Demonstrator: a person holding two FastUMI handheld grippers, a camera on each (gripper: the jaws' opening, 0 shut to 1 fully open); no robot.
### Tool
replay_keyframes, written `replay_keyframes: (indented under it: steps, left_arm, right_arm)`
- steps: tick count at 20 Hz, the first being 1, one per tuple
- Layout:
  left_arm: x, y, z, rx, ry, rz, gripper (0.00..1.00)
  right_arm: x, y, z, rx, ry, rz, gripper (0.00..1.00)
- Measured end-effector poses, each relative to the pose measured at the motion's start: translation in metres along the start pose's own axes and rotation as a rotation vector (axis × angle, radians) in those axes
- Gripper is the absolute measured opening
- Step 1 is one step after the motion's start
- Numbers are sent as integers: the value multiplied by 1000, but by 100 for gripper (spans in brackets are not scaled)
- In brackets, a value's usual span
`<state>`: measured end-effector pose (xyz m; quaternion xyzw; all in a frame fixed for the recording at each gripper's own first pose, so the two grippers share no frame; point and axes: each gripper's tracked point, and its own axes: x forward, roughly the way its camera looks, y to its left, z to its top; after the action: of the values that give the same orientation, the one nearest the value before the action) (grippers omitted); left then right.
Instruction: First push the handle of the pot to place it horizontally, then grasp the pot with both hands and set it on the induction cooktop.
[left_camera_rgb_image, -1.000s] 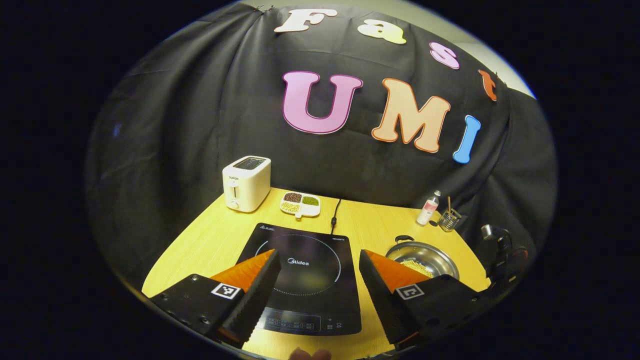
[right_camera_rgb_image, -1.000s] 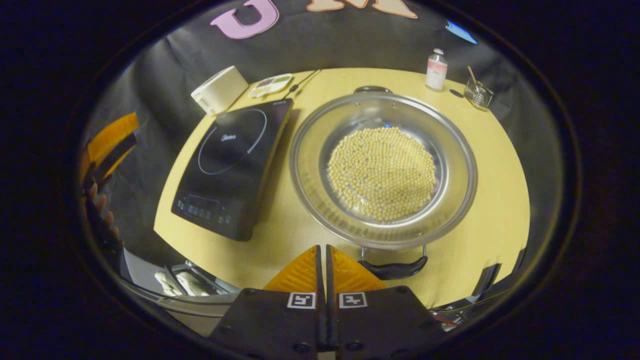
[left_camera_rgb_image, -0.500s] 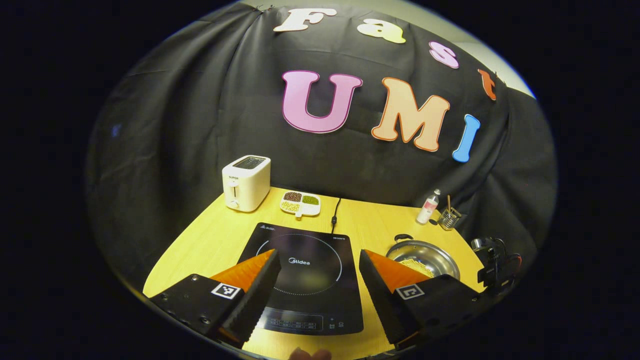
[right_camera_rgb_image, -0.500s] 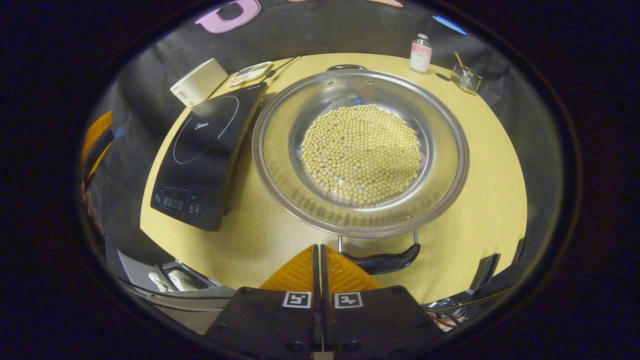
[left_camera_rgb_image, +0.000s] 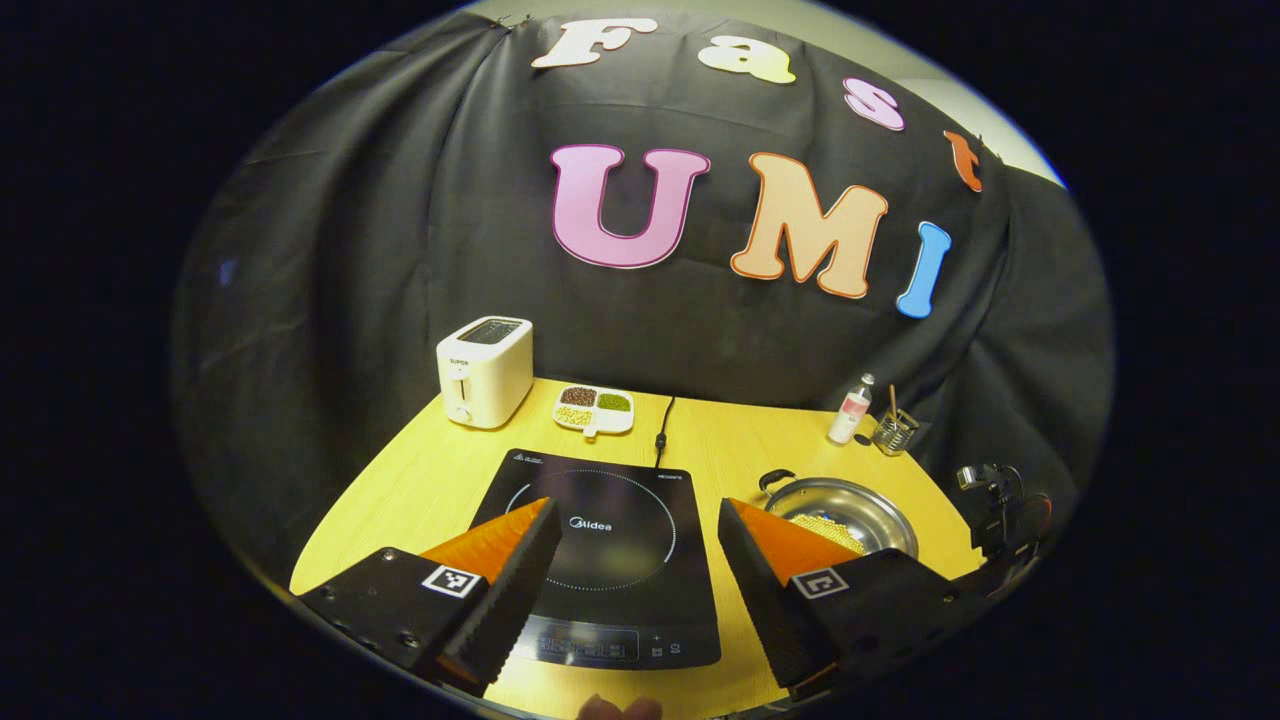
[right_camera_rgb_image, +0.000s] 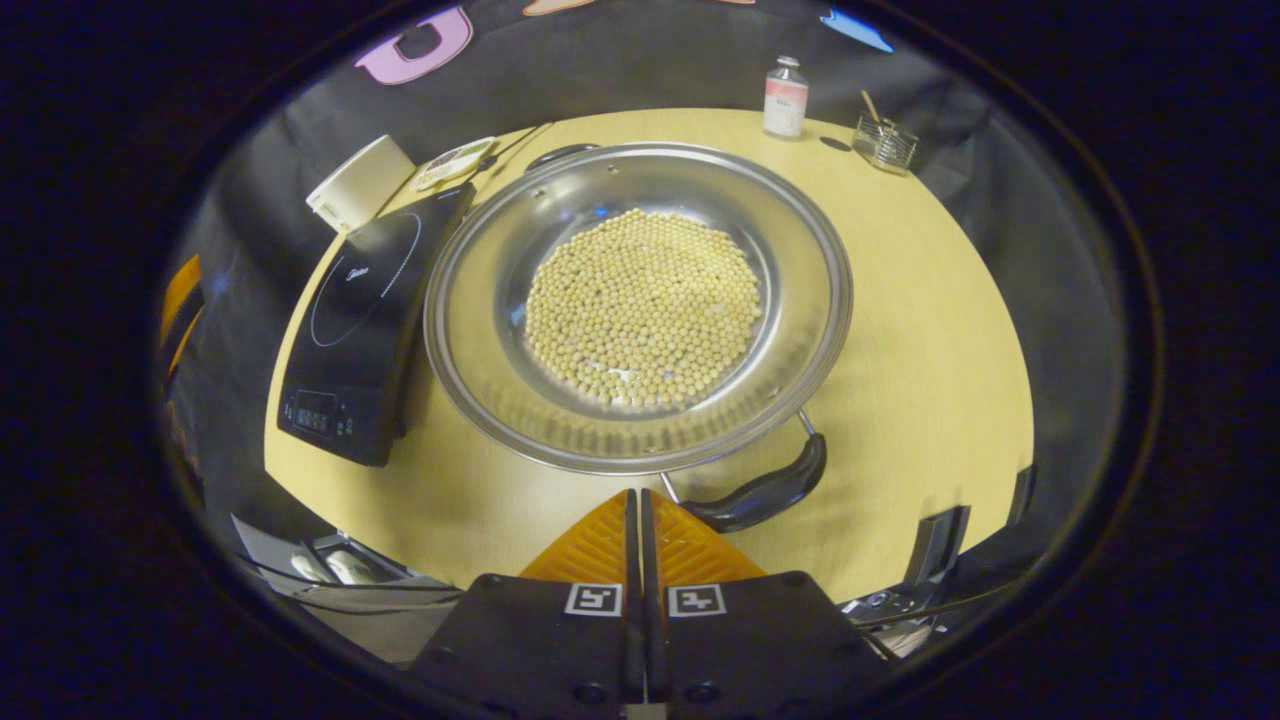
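Yellow table (right_camera_rgb_image: 930, 330), pot (right_camera_rgb_image: 640, 300) beside cooktop (right_camera_rgb_image: 350, 320), your right gripper (right_camera_rgb_image: 640, 500) closed at its handle (right_camera_rgb_image: 765, 490), your left gripper (left_camera_rgb_image: 635, 515) open

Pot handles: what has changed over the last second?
The pot has turned: its near handle swung rightward and its far handle leftward in the right gripper view, pushed by the right gripper, jaws shut. The left gripper stays open over the cooktop.
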<state>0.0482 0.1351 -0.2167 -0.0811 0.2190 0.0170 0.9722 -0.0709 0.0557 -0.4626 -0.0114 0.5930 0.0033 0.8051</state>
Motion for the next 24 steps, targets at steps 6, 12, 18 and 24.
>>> replay_keyframes:
  steps: [6,12,18,24]
  left_arm:
    - [-3,-36,2,25,1,48,97]
    - [-7,-61,5,10,-5,142,97]
    - [-17,-85,-3,27,24,201,97]
    - [-20,-108,-3,57,40,205,97]
  right_arm:
    - [5,-34,14,-41,-16,53,7]
    - [16,-60,33,-135,-17,100,3]
    - [29,-86,53,-223,-30,124,3]
    - [39,-107,70,-196,-37,137,0]
